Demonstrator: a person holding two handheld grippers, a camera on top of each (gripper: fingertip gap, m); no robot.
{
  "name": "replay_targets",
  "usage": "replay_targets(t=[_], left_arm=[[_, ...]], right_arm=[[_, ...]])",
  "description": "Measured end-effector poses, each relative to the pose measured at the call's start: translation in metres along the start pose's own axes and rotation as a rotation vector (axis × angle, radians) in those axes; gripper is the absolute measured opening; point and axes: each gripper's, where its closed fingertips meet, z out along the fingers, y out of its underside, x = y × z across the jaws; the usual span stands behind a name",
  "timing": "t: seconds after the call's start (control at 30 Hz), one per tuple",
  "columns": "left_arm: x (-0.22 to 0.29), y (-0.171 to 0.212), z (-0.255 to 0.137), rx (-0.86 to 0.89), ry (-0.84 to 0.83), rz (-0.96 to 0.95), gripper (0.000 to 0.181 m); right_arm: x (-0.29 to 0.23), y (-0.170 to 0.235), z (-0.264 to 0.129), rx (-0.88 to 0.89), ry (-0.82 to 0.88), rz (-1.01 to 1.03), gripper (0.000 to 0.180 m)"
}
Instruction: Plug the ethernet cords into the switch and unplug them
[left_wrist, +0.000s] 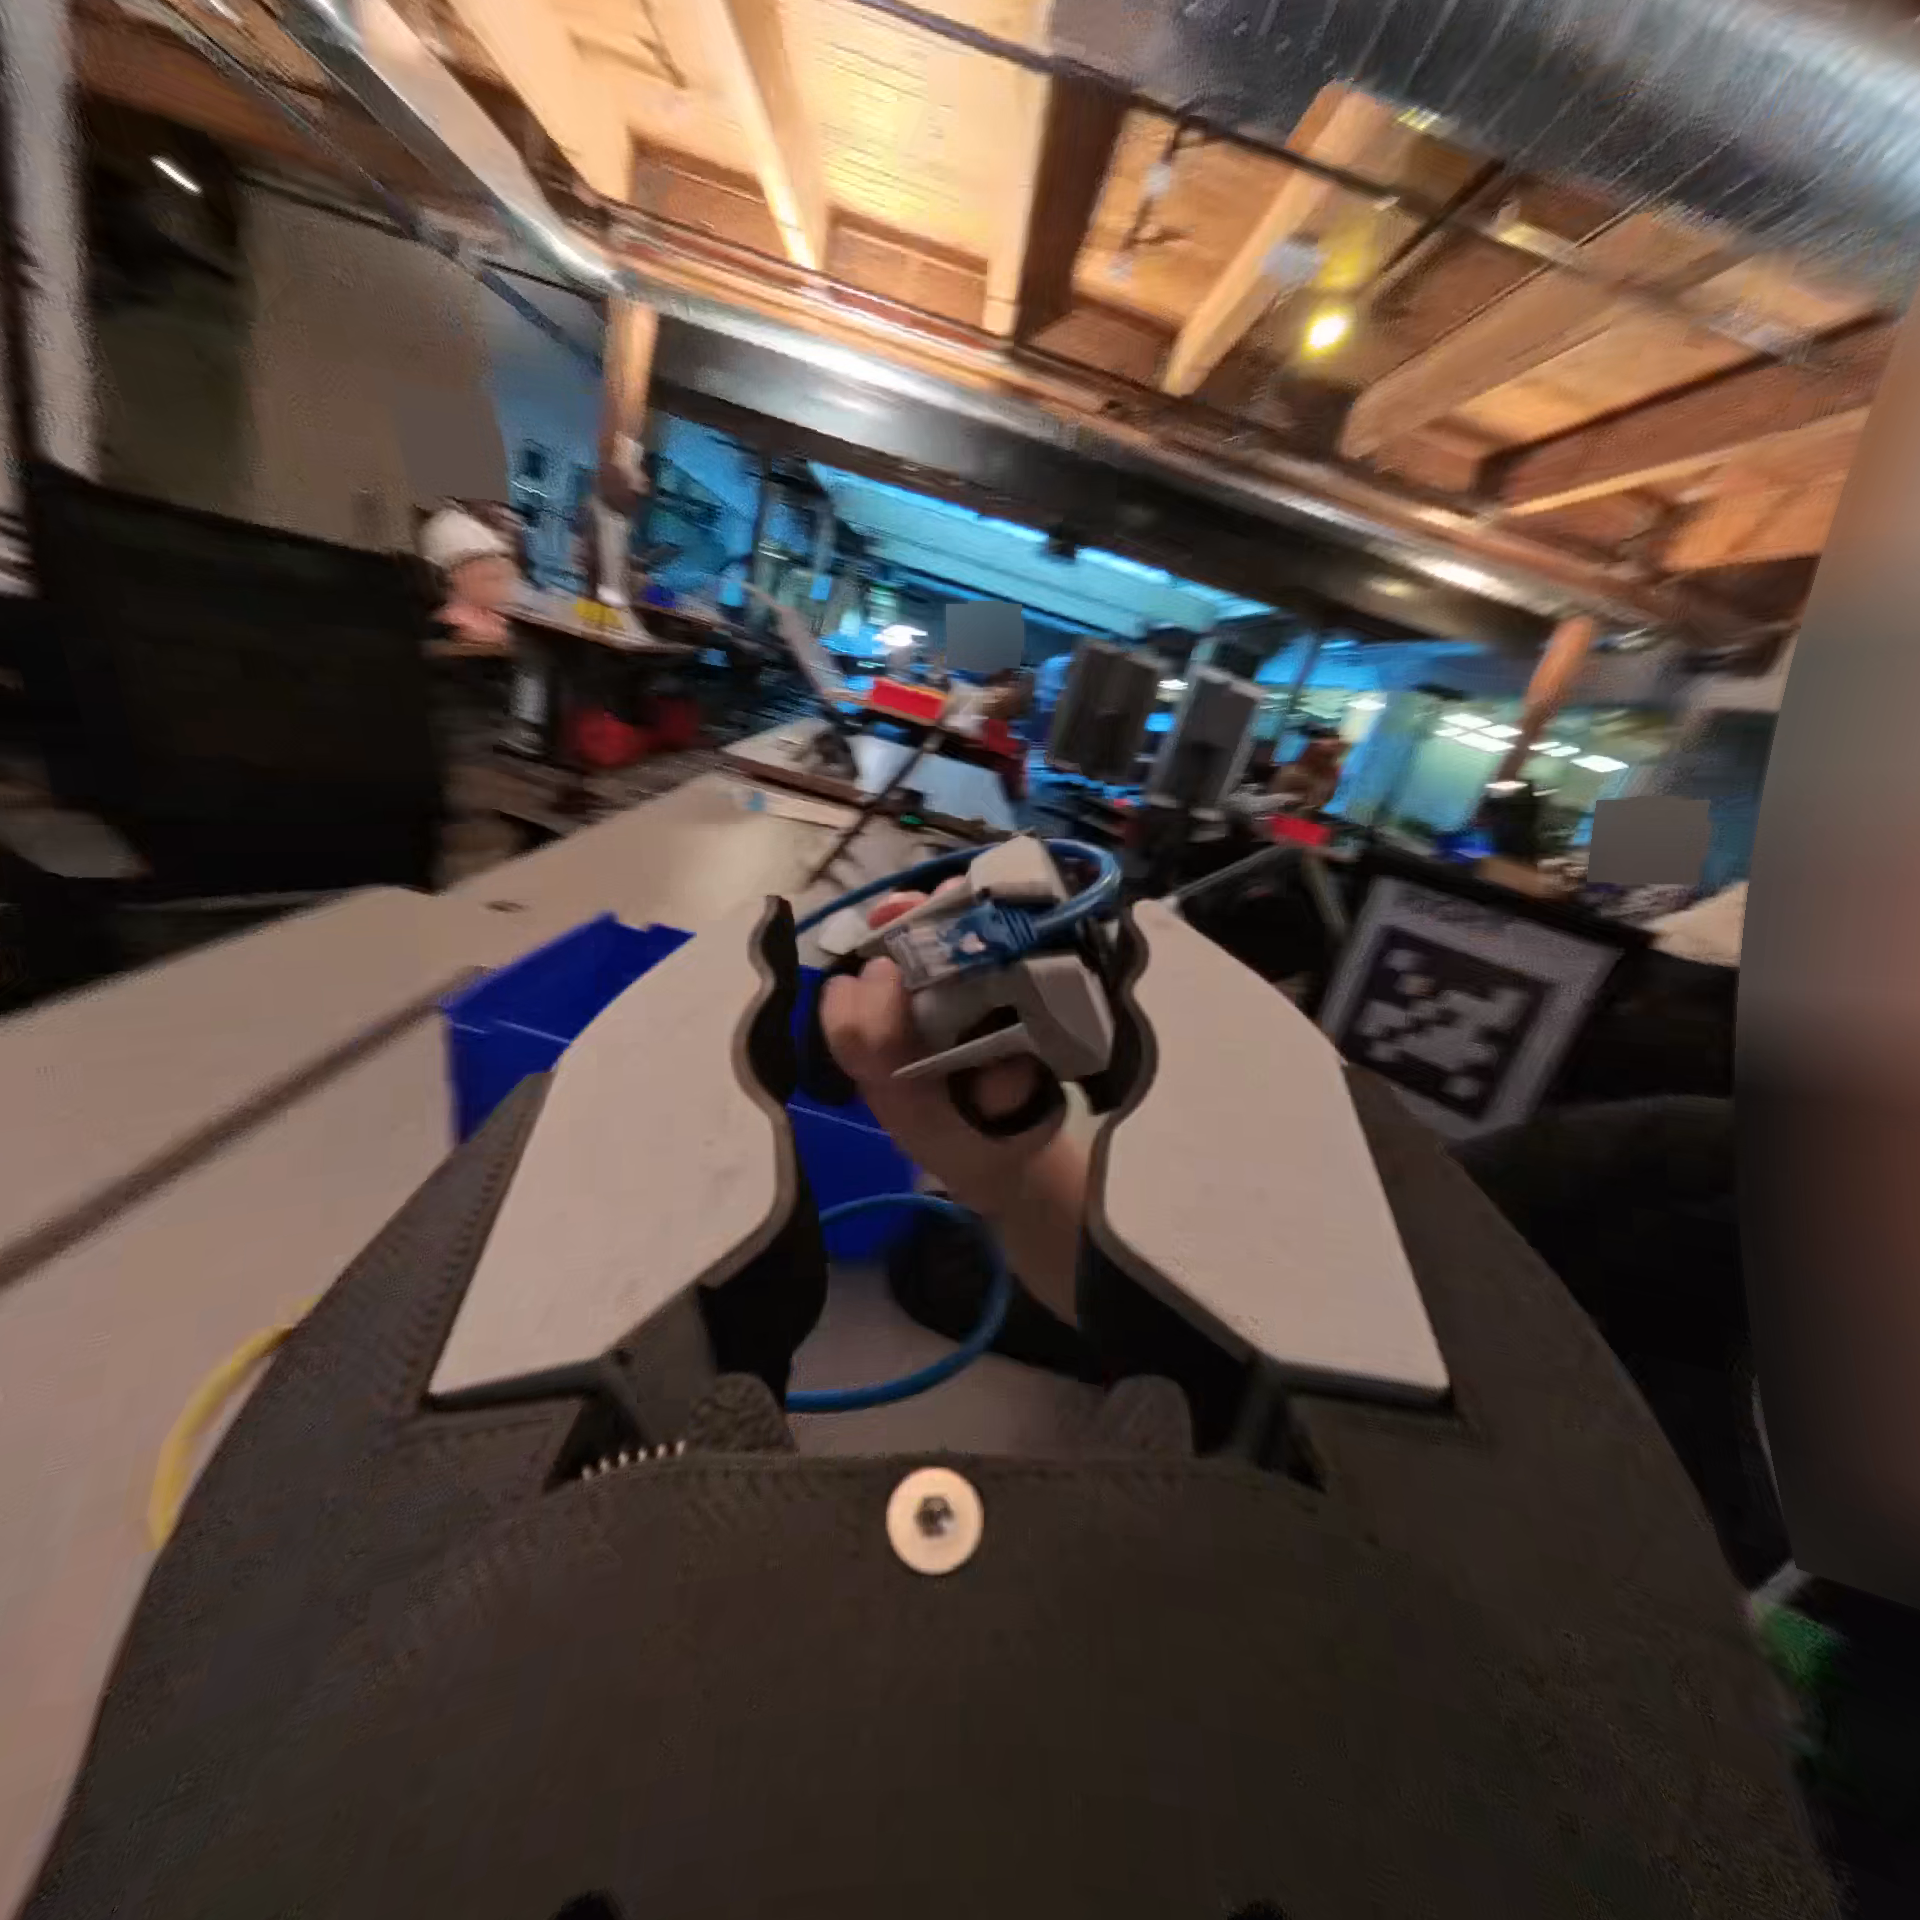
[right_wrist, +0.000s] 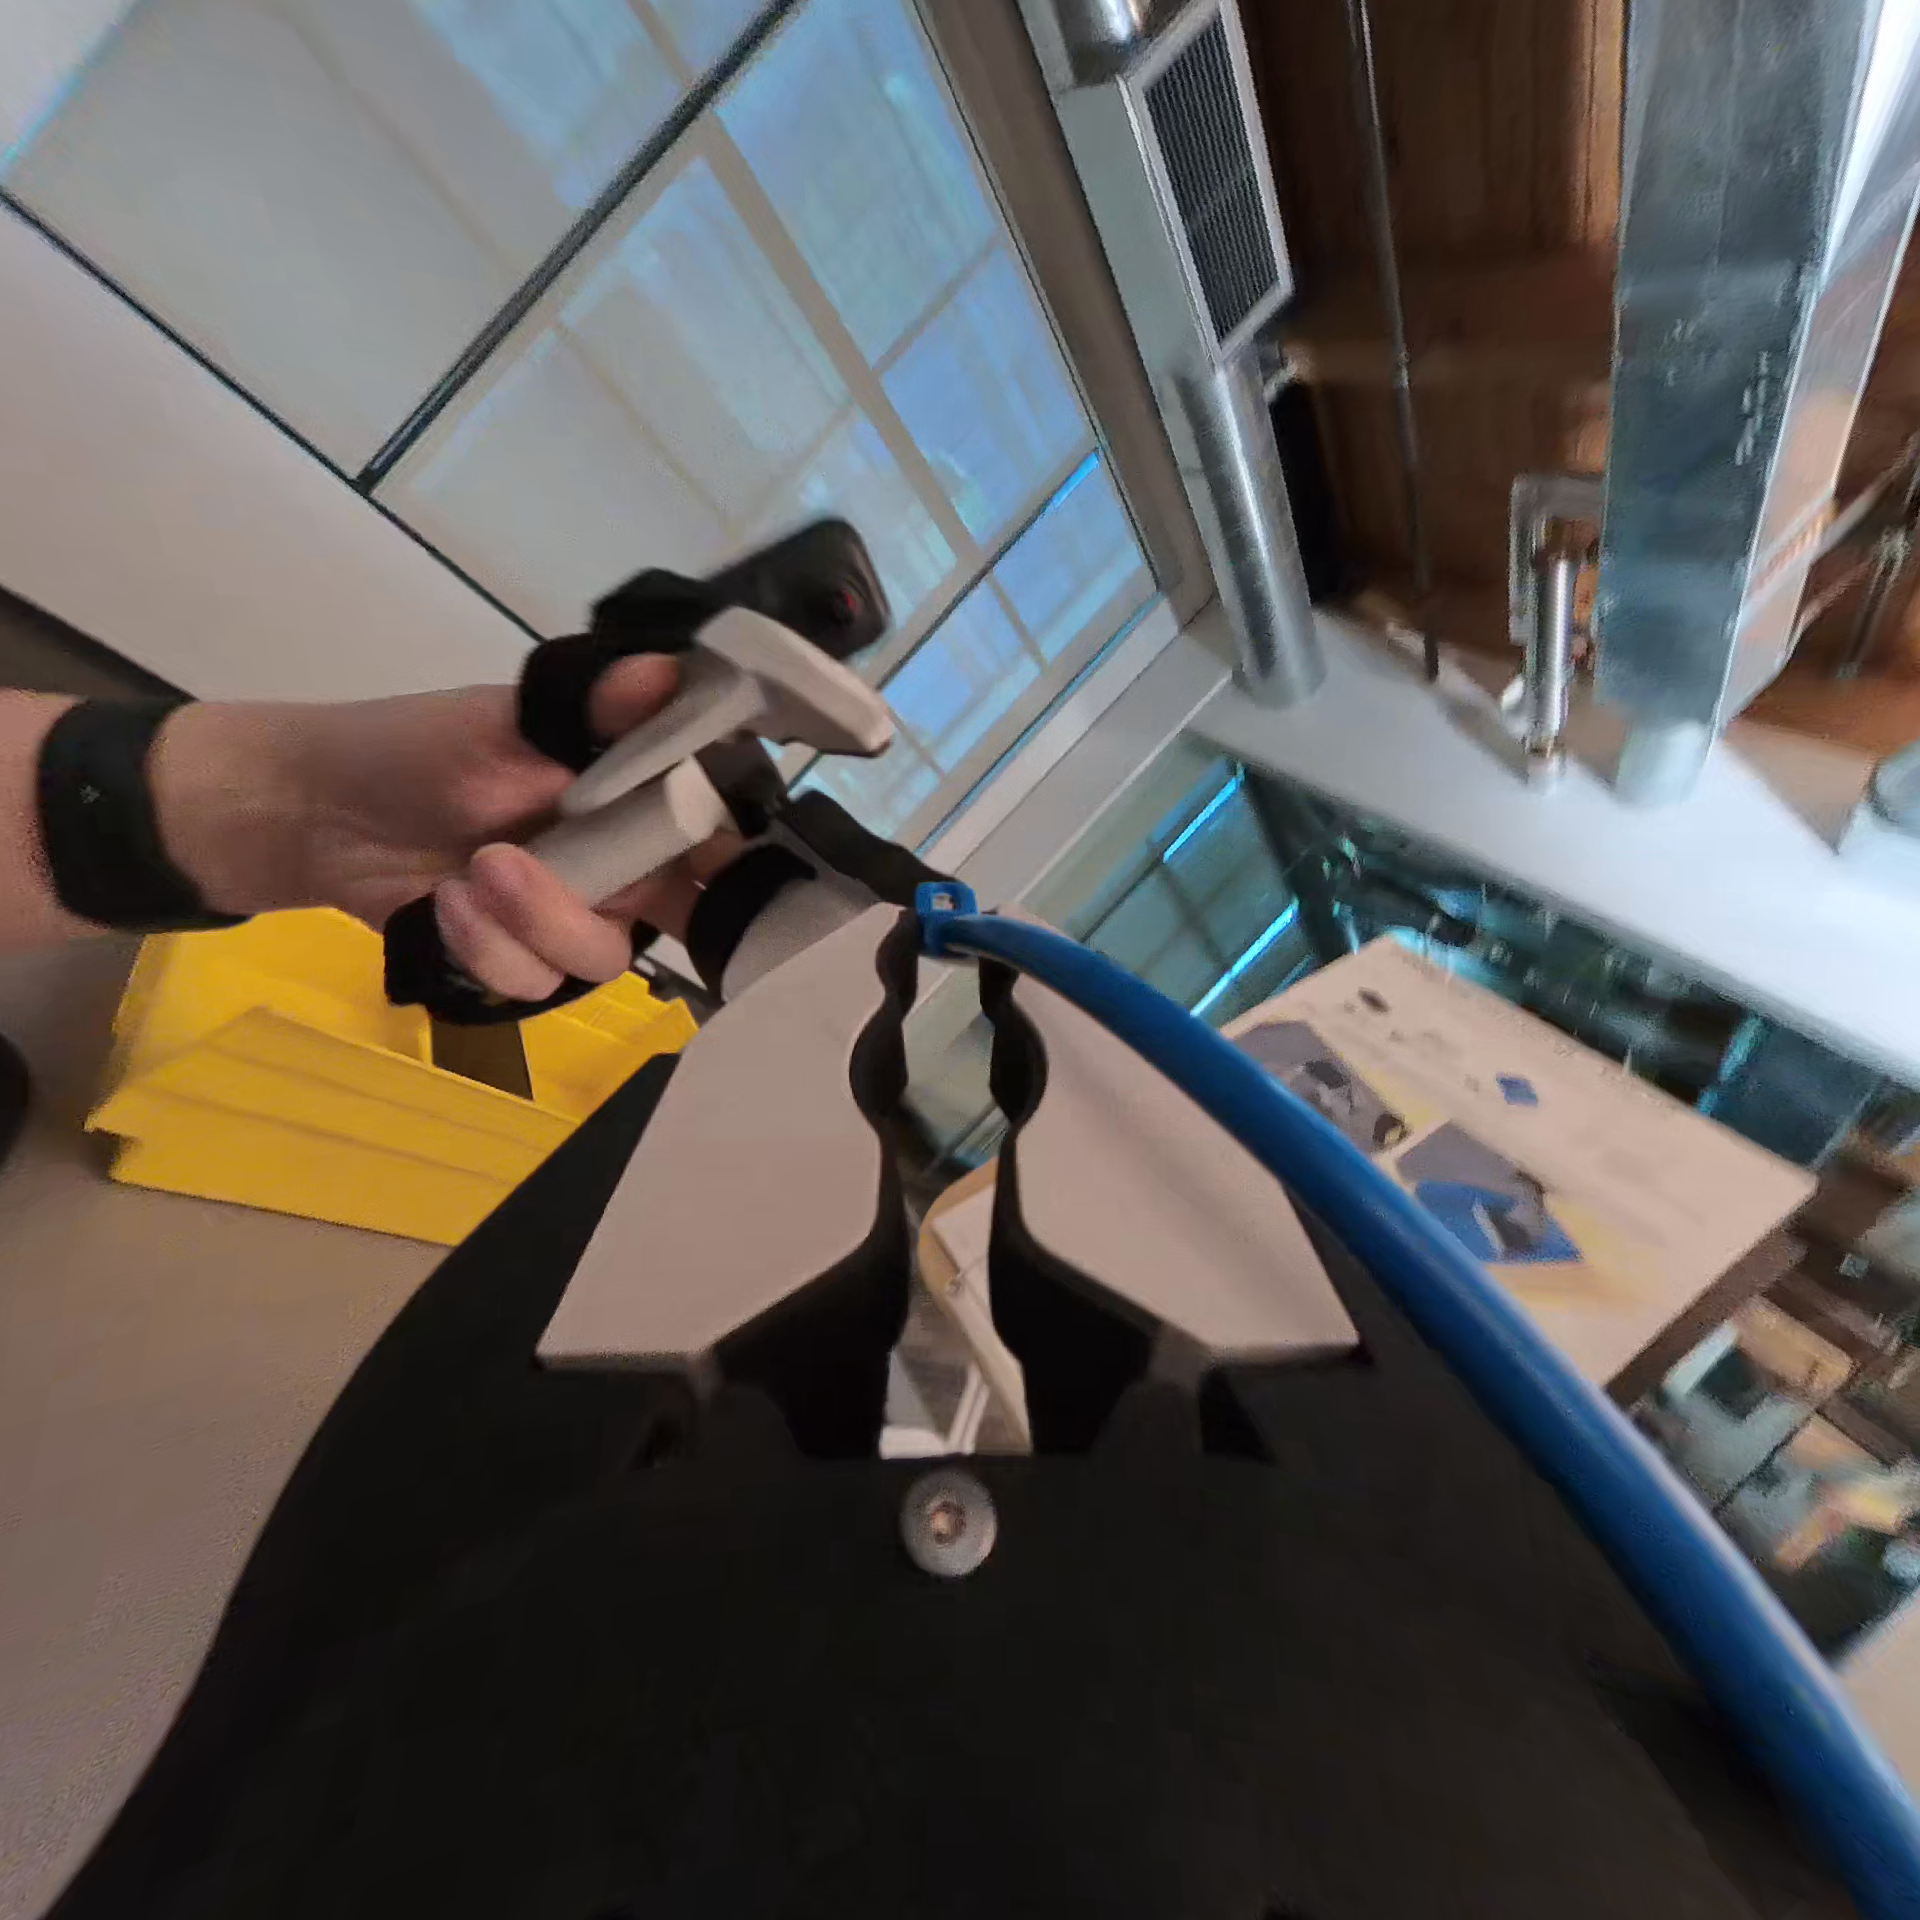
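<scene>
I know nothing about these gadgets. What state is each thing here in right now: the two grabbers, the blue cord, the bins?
Left gripper: fingers open, holding nothing.
Right gripper: fingers shut on the blue ethernet cord.
Blue ethernet cord: unplugged, held up in the air near its plug.
Blue bin: on the table.
Yellow bin: on the table, tipped.

Warm ceiling lamps, cool window daylight — motion blur throughout, edges bent by fisheye.

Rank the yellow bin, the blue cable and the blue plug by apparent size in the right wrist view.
1. Yellow bin, though partly hidden.
2. Blue cable: long, but close to the camera, so unsure against the bin.
3. Blue plug, smallest.
</scene>
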Motion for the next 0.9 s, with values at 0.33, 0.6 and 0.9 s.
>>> replay_targets(t=[0.33, 0.6, 0.9], left_arm=[[-0.006, 0.025, 0.010, -0.135, -0.025, 0.048, 0.023], [0.002, 0.022, 0.004, -0.196, -0.095, 0.199, 0.023], [0.042, 0.018, 0.012, -0.209, -0.005, 0.241, 0.019]], right_arm=[[-0.016, 0.008, 0.001, 0.001, -0.010, -0.266, 0.012], [-0.013, 0.011, 0.006, -0.083, 0.040, -0.305, 0.027], [-0.030, 0.021, 0.019, -0.155, 0.012, -0.333, 0.035]])
